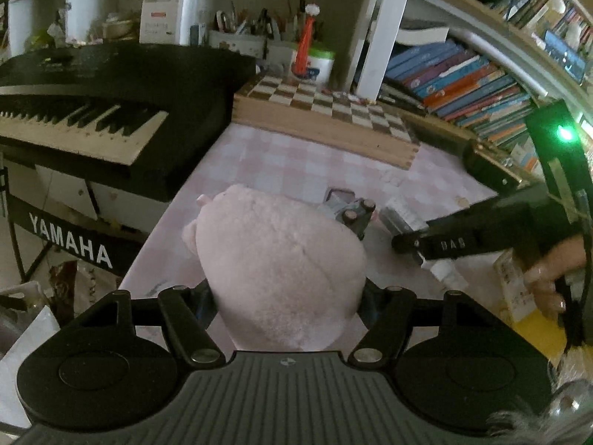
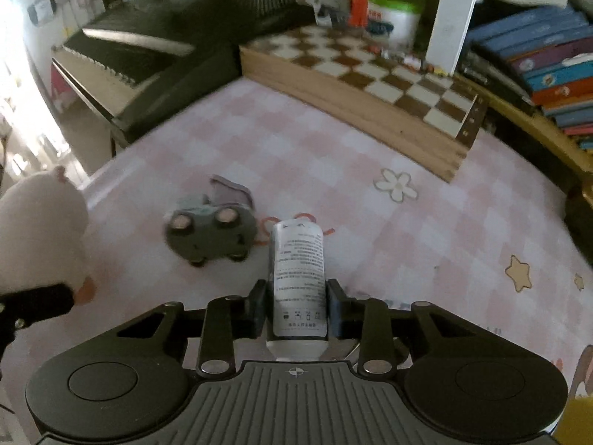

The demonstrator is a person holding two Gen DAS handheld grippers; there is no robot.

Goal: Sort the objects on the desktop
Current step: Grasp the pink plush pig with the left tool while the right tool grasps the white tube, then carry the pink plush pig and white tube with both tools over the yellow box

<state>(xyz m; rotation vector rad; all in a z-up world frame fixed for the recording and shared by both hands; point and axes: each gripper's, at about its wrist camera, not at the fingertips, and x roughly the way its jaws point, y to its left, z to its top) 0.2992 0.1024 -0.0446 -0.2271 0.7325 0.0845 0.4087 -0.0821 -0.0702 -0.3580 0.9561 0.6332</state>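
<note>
You are holding the plush (image 1: pixel 278 270) in your left tool (image 1: pixel 287 296); its fingers are pressing into the pink body on both sides, so the tool is standing about half wide around it. In the right wrist view the plush (image 2: pixel 37 230) is showing at the left edge, above the bench (image 2: pixel 333 155) with its pink checked cover.

You are gripping a white tube (image 2: pixel 298 278) in your right tool (image 2: pixel 297 309); the tool is standing narrow, with the pads touching the tube's printed label on either side. The tube is pointing forward along the fingers, its far end over the cover. In the left wrist view the right tool (image 1: pixel 422 250) is reaching in from the right, with your hand (image 1: pixel 552 274) around its handle, and the tube (image 1: pixel 444 272) is poking out below the fingers.

A grey toy car (image 2: pixel 211 233) is lying on the bench, wheels toward the camera, between the plush and the tube and just left of the tube's far end. In the left wrist view the car (image 1: pixel 354 213) is peeking out just behind the plush.

A chessboard (image 2: pixel 370 74) is sitting at the back of the bench. A keyboard (image 1: pixel 92 118) is standing beside the bench on its left, and books (image 1: pixel 463 85) are filling the shelf on the right.
</note>
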